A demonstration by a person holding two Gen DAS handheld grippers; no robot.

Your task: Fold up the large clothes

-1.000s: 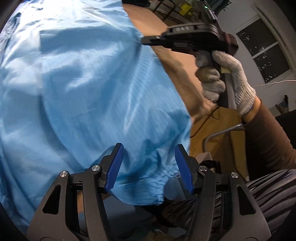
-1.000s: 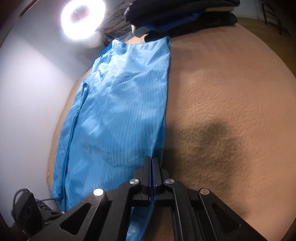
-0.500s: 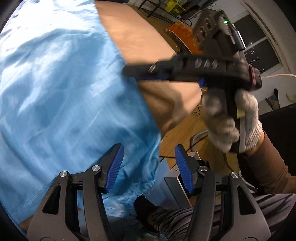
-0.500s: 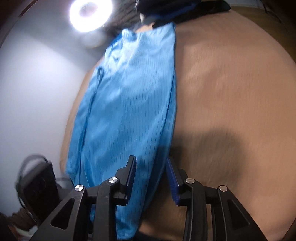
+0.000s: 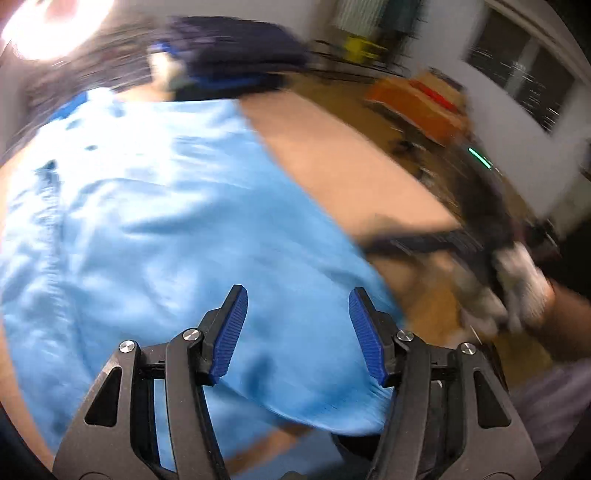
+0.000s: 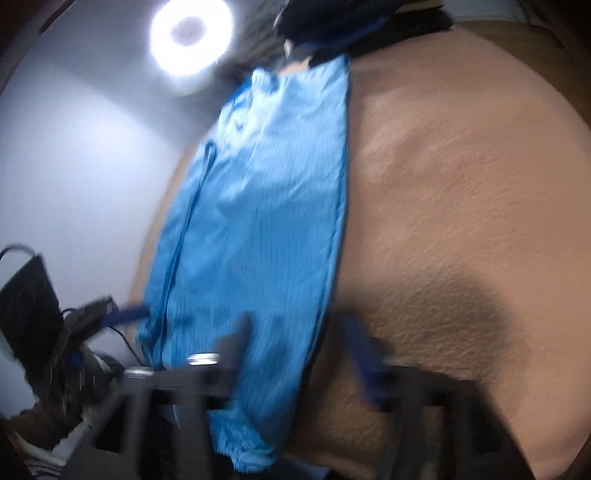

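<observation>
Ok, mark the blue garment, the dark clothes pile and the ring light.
blue garment [image 6: 258, 206], right wrist view, middle of the folded panel.
dark clothes pile [image 5: 236, 48], left wrist view, top of the blurred stack.
ring light [image 6: 192, 35], right wrist view, glowing ring.

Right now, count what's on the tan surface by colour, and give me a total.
Light blue garment: 1
Dark clothes pile at the far end: 1 pile; blur hides how many pieces
Total: 2
</observation>
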